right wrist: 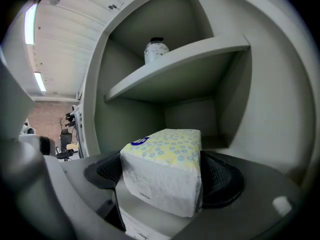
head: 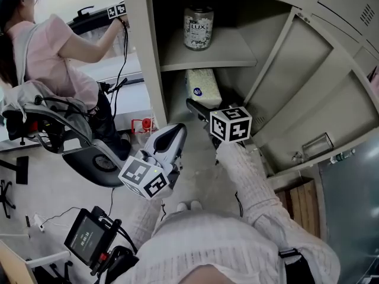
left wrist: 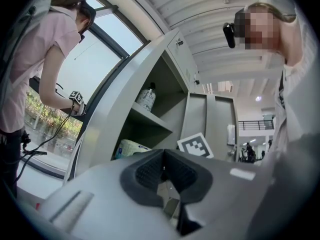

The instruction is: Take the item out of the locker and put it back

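Right gripper [head: 195, 106] at centre of the head view, reaching into the lower compartment of the locker [head: 142, 70]; jaws closed on the near end of the tissue pack [right wrist: 165, 169], one pad against each side. Pack inside that lower compartment, under the shelf [head: 231, 55]; LUX jar [head: 198, 27] upright on the shelf at top centre. Left gripper [left wrist: 162, 158] lower left of centre, outside the locker; jaws together, nothing between them.
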